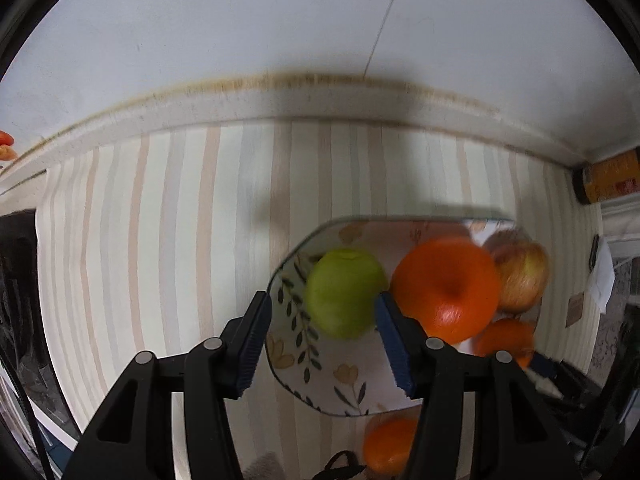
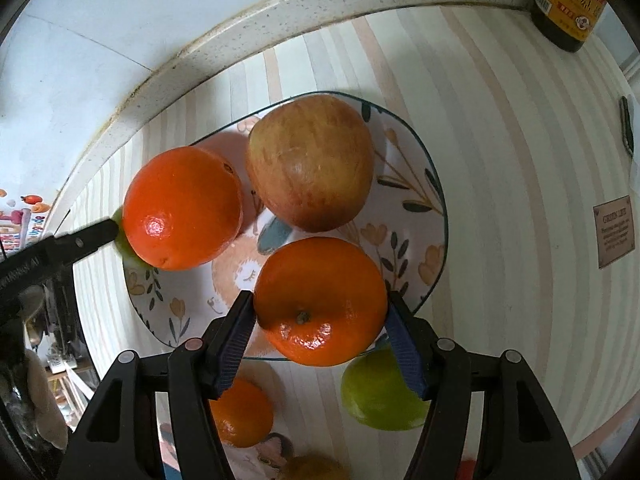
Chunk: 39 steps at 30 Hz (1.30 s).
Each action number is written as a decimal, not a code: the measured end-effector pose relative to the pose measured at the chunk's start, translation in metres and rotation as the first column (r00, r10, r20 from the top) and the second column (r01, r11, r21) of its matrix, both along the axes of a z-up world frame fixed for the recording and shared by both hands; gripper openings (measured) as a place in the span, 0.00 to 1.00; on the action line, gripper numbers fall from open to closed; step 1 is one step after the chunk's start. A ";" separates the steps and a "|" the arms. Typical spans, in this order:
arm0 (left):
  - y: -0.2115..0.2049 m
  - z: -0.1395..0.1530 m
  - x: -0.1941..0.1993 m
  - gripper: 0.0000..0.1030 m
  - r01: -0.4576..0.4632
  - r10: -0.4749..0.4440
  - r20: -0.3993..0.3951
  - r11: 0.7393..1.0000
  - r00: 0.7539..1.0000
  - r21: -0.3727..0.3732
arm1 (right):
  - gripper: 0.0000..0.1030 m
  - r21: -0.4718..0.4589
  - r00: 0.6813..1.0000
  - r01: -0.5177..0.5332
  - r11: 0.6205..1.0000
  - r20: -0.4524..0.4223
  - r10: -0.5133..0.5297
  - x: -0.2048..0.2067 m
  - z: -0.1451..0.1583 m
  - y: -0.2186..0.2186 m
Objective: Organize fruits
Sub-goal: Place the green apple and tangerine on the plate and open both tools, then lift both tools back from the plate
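Where it meets the right tool (image 2: 320, 312), the orange (image 2: 320, 300) looks glossy.

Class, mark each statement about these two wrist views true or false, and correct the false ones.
1. A red-yellow apple lies on the plate. True.
2. The left gripper is shut on a banana. False: it is open, with a green apple between its fingers.
3. The plate is plain white. False: it has a leaf and flower pattern.
4. An orange sits between the right gripper's fingers. True.
5. A dark bottle stands at the far edge of the striped cloth. True.
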State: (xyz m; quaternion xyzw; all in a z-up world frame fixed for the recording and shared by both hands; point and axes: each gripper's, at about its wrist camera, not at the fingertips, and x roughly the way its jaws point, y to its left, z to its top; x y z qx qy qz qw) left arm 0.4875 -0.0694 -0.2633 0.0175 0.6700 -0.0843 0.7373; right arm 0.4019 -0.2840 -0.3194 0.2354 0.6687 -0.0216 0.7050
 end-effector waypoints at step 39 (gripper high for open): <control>0.010 0.147 -0.215 0.89 -0.013 0.003 0.293 0.999 0.956 0.032 | 0.93 -0.285 0.944 -0.085 0.955 0.285 0.169 -0.155 0.204 0.034</control>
